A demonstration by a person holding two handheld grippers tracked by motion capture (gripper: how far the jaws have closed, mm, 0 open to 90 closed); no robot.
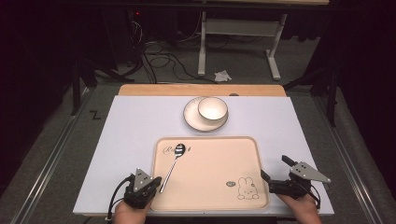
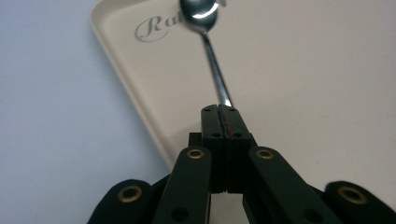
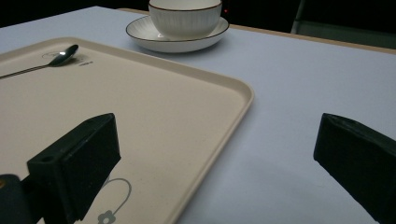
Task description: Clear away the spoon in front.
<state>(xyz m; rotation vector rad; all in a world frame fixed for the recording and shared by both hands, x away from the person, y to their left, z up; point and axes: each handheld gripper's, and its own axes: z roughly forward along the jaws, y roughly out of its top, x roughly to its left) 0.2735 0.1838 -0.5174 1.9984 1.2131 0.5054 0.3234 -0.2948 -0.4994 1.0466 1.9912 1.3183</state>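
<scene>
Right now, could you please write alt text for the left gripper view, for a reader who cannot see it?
The left gripper, its two black jaws shut, clamps the handle end of a metal spoon. The spoon runs away over a beige tray, its bowl near cursive lettering. Pale table lies left of the tray.

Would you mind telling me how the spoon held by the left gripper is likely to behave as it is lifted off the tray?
The spoon looks like polished metal, so probably stiff but slippery. The left gripper has its jaws shut on the very end of the thin handle, so the bowl end may droop or swivel. It seems light, and should slide easily across the smooth tray.
</scene>
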